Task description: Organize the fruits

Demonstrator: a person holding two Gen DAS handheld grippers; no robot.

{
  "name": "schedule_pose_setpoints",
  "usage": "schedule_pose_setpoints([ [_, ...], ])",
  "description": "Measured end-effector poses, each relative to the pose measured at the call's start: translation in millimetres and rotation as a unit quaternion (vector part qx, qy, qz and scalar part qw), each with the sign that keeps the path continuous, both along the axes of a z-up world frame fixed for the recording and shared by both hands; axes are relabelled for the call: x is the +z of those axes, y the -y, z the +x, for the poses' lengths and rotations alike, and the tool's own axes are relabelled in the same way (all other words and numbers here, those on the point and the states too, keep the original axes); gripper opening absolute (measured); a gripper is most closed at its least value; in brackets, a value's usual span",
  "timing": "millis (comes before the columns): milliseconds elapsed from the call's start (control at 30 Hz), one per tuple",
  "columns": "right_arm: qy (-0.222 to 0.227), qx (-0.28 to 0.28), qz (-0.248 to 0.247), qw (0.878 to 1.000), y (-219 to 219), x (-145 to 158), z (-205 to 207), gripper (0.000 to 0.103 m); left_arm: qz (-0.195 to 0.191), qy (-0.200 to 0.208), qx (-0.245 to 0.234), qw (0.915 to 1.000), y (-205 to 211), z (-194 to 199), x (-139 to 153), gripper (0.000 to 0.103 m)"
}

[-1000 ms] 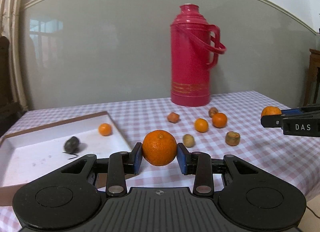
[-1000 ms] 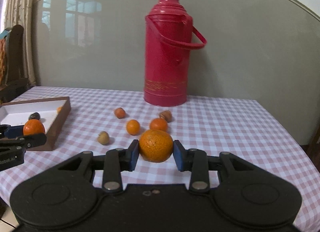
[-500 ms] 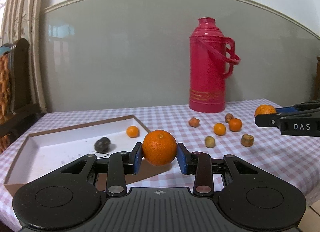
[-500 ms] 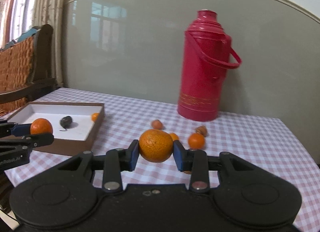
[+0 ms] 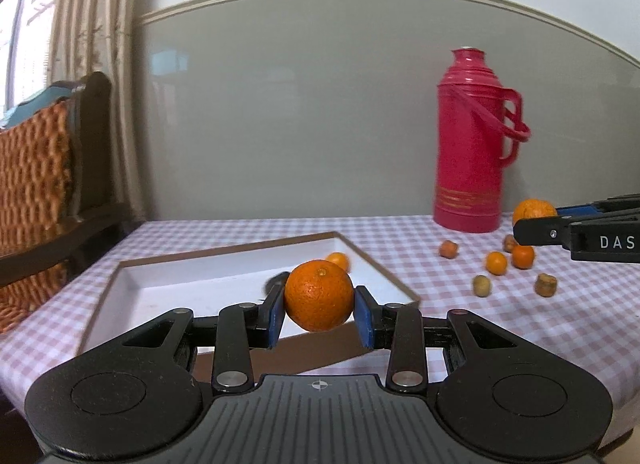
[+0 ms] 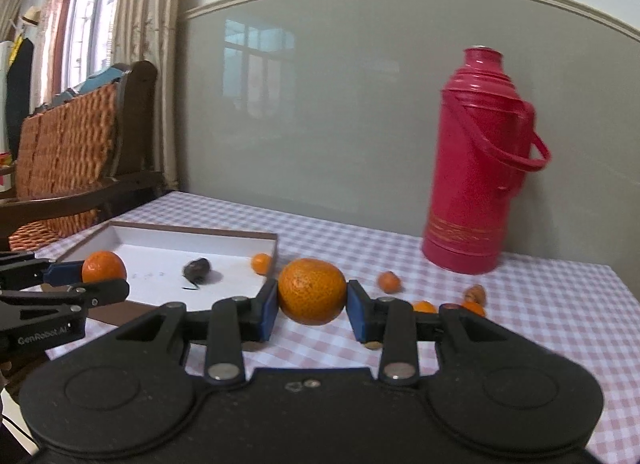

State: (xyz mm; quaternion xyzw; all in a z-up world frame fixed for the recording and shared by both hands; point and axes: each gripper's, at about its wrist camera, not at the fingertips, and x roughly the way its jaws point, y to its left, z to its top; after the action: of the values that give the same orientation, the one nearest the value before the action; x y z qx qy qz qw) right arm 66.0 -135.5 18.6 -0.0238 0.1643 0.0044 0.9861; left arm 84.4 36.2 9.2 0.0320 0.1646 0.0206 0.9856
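Both tools had swung left toward the tray (image 5: 256, 252); left tool (image 5: 319, 310) clamped a smooth orange (image 5: 319, 295), right tool (image 6: 312, 306) a dimpled mandarin (image 6: 312, 290).

A table under a pink-and-white checked cloth (image 5: 400, 236) carries everything. On its left part lies a shallow white tray with a brown rim (image 5: 180, 284). A tall red thermos flask (image 5: 472, 144) stands upright near the back edge, by the wall. Between tray and flask several small fruits are scattered on the cloth: little orange ones (image 5: 496, 263), a brownish one (image 5: 546, 284) and a greenish one (image 5: 481, 285), set apart from one another.
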Motion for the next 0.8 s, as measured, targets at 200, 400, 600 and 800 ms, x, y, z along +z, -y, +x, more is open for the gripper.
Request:
schedule_pose_setpoints([
  [200, 0.001, 0.018, -0.003, 1.0, -18.3, 1.5, 8.9, 0.028, -0.006, 0.002, 0.029, 0.9995, -25.9, -4.2, 0.9, 0.037],
  [400, 0.001, 0.033, -0.006, 0.999, -35.5, 0.9, 16.1, 0.028, -0.009, 0.006, 0.051, 0.9986, -46.2, -9.4, 2.2, 0.037],
  [600, -0.001, 0.048, -0.008, 0.999, -51.3, 0.1, 24.7, 0.028, -0.014, 0.012, 0.073, 0.9972, -61.9, -11.9, 5.2, 0.037],
  [800, 0.003, 0.059, -0.003, 0.998, -63.8, 2.5, 33.6, 0.028, -0.011, 0.012, 0.09, 0.9958, -75.4, -9.7, 7.4, 0.037],
])
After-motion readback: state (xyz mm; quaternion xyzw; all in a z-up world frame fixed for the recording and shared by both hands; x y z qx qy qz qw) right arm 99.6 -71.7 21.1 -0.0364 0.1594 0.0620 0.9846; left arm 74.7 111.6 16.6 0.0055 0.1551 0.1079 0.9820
